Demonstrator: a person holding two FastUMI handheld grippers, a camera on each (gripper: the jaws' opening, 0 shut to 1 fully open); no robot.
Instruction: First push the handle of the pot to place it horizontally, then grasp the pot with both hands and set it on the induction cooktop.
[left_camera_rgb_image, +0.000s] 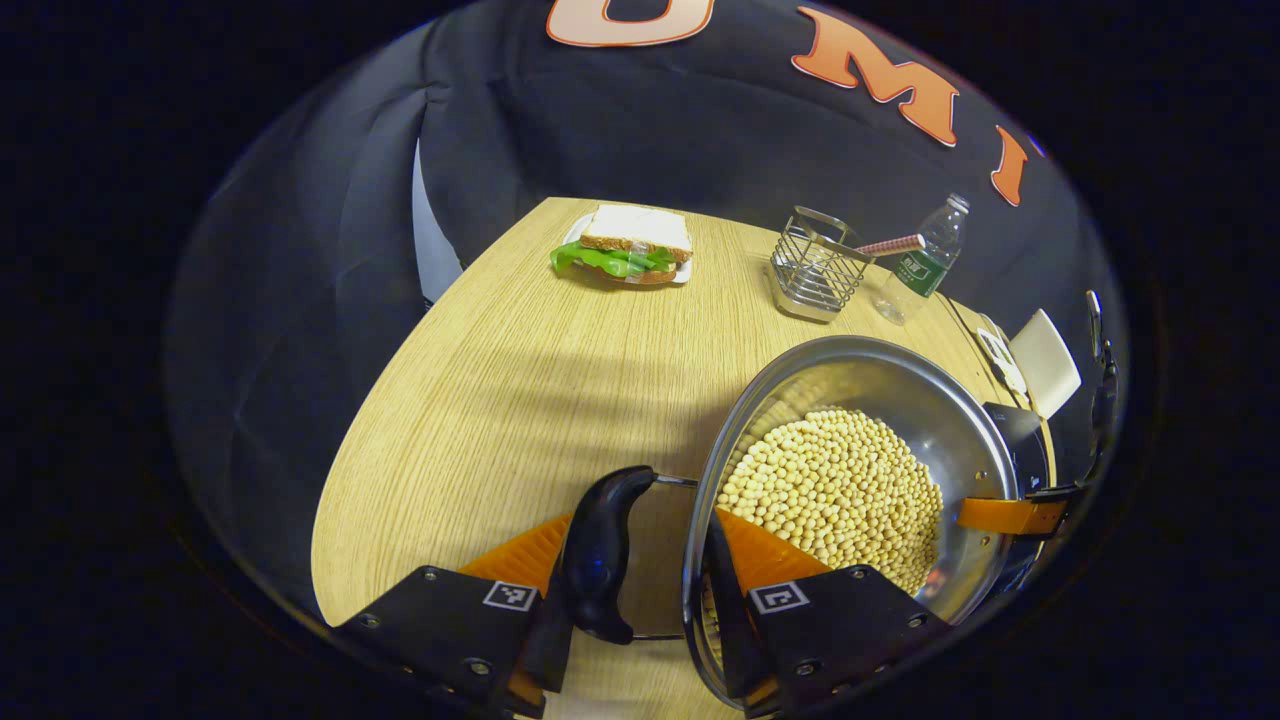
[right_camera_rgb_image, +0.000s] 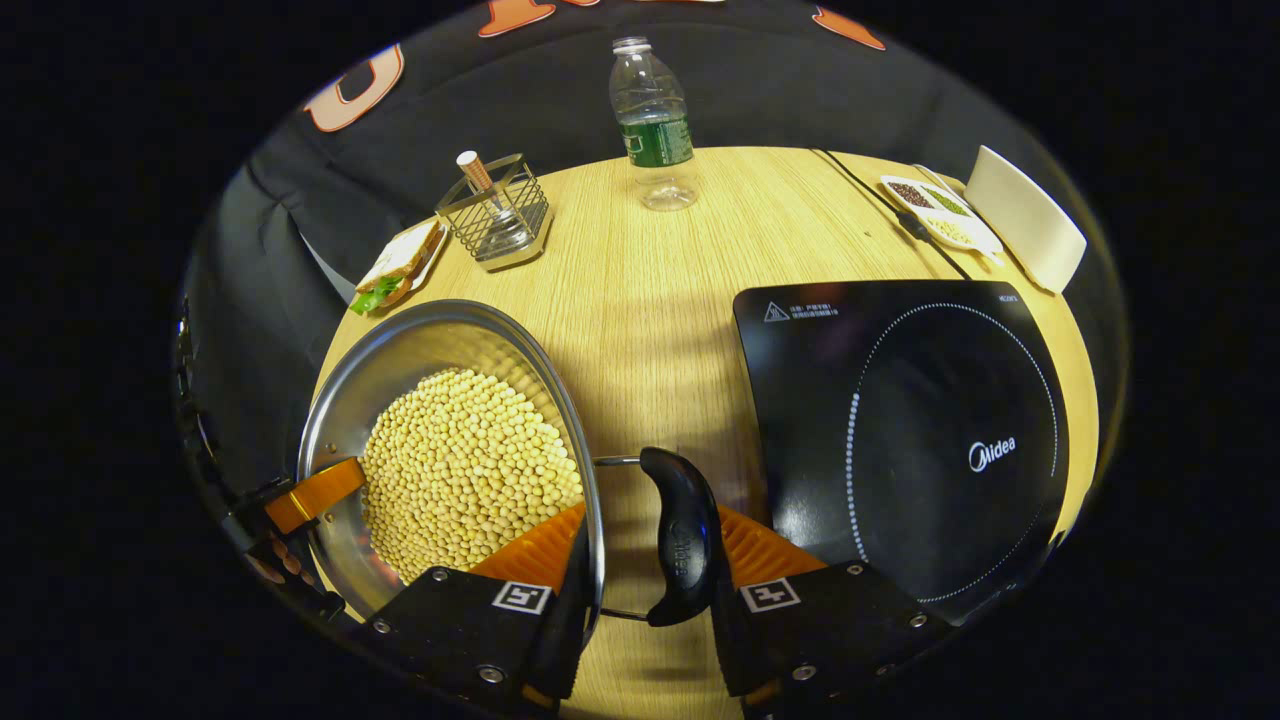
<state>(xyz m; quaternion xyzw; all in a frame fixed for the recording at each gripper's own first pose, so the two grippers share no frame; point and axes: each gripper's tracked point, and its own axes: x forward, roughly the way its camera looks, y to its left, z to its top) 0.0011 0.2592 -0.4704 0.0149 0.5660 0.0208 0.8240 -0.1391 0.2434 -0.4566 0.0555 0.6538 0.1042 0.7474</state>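
Both grippers, left (left_camera_rgb_image: 640, 560) and right (right_camera_rgb_image: 640, 560), have their fingers clamped over a black side handle and rim of the soybean-filled steel pot (left_camera_rgb_image: 880, 400), which sits on the bench (right_camera_rgb_image: 640, 290) beside the induction cooktop (right_camera_rgb_image: 900, 420)

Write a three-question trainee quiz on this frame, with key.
1. True or false: the pot sits on the induction cooktop.
2. What fills the pot? A) rice B) pale round beans C) water
3. Fill in: the right gripper straddles the pot's rim and its black ____.
Key: 1 false, it is beside the cooktop; 2 B; 3 handle.
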